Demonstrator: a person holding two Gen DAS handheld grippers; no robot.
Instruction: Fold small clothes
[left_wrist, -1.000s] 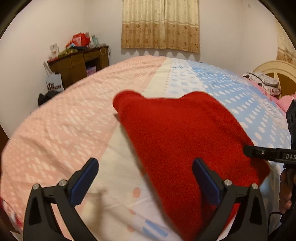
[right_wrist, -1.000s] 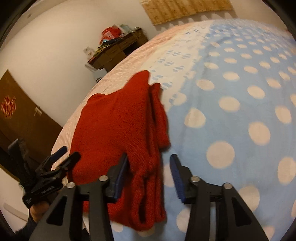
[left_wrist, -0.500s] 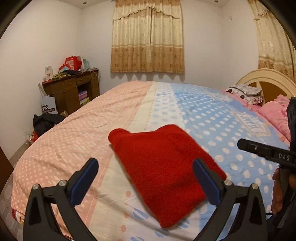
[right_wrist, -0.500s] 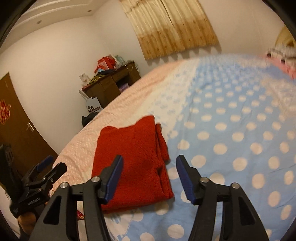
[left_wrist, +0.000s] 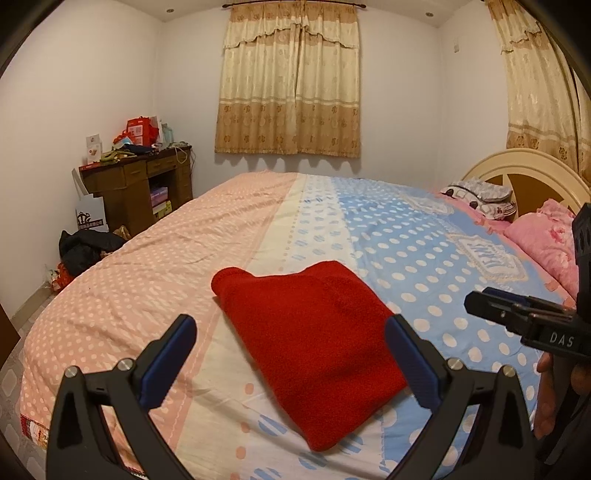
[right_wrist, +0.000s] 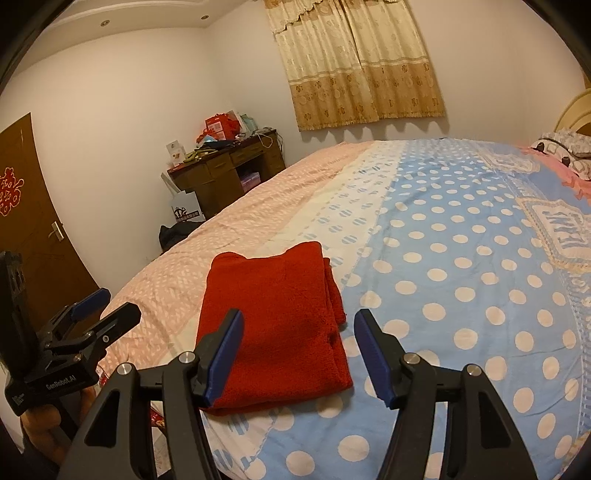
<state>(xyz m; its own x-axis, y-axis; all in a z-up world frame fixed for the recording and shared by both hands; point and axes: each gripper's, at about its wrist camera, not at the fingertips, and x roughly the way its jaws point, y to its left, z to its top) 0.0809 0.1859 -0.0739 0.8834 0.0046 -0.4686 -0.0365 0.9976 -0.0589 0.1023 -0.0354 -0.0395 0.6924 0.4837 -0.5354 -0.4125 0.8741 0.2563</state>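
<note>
While the red garment (left_wrist: 314, 343) is lying folded on the bed (left_wrist: 147, 266) ahead of both my jaws, my left gripper (left_wrist: 291, 354) and right gripper (right_wrist: 297, 350) are hanging released, holding nothing; folding seems finished.

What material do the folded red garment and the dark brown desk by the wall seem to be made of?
Folded red garment: probably knitted wool or fleece; matte, fuzzy surface, soft thick edges. Dark brown desk: apparently wood or wood veneer; brown panelled drawers, slight sheen.

"DAS" on right gripper (left_wrist: 480, 306); "GenRobot.AI" on left gripper (right_wrist: 110, 306).
</note>
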